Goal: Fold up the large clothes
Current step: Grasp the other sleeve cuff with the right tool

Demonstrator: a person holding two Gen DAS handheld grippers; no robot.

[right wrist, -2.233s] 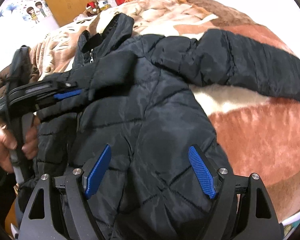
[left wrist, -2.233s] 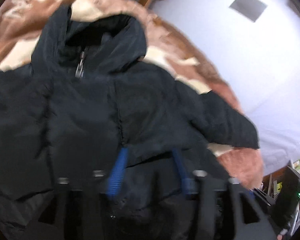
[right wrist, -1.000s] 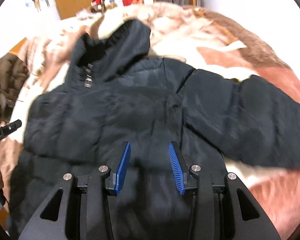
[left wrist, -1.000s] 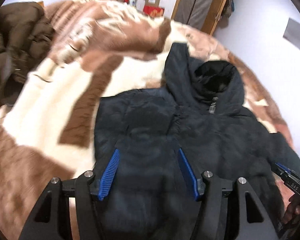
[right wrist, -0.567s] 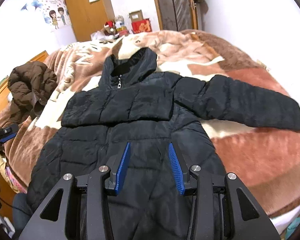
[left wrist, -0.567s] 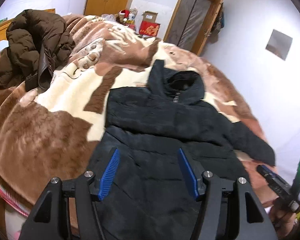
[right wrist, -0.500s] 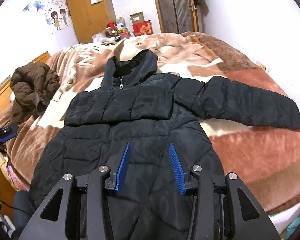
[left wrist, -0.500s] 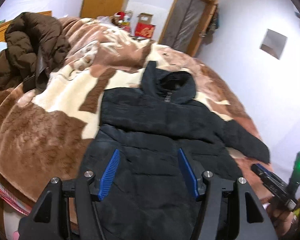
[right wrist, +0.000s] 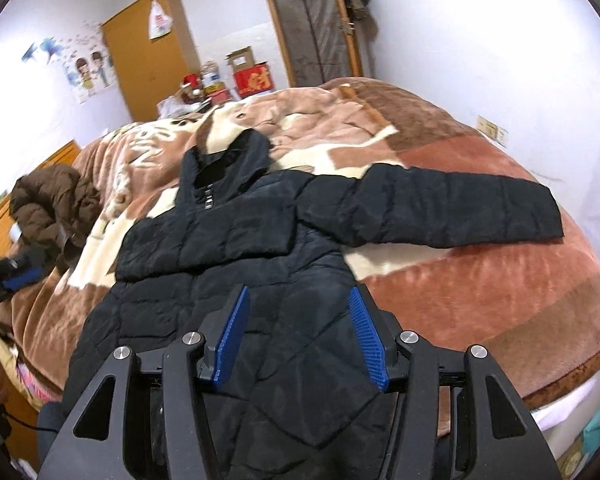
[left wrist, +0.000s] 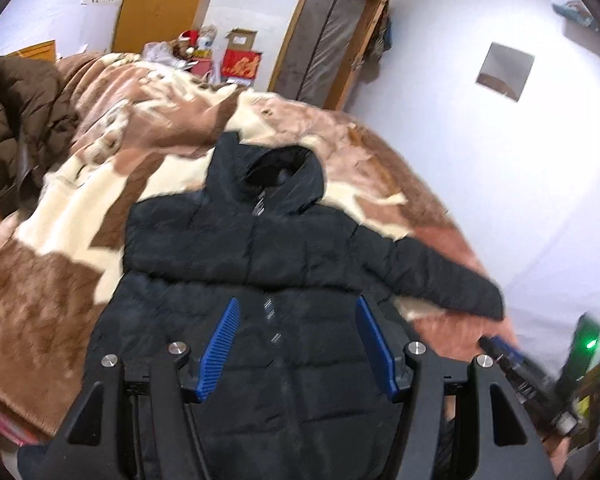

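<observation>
A black padded jacket (right wrist: pixel 236 248) is laid front-up on a bed covered by a brown, cream and pink blanket (right wrist: pixel 480 300). Its hood (right wrist: pixel 228 160) is pointed toward the far end of the bed, and its zip is done up. One sleeve (right wrist: pixel 452 208) is stretched out flat to the right across the blanket, its cuff near the bed's edge. The other sleeve is folded in across the chest (right wrist: pixel 204 240), so that a thick band is formed below the collar. The jacket's hem is hung over the near edge of the bed.

The right gripper (right wrist: pixel 300 336) is held above the lower part of the jacket, clear of the cloth. Its blue pads (right wrist: pixel 364 336) are set apart and the jaws are opening; nothing is gripped between them.

The left gripper (left wrist: pixel 296 348) is likewise held above the jacket's lower front, its blue pads (left wrist: pixel 220 344) set well apart, with nothing caught between them. In the left wrist view the picture is slightly blurred.

A brown padded coat (right wrist: pixel 52 200) is heaped at the left side of the bed, well apart from the black jacket. Beyond the bed, a wooden wardrobe (right wrist: pixel 148 56), some boxes (right wrist: pixel 252 72) and a door (right wrist: pixel 312 20) are seen against the far wall.
</observation>
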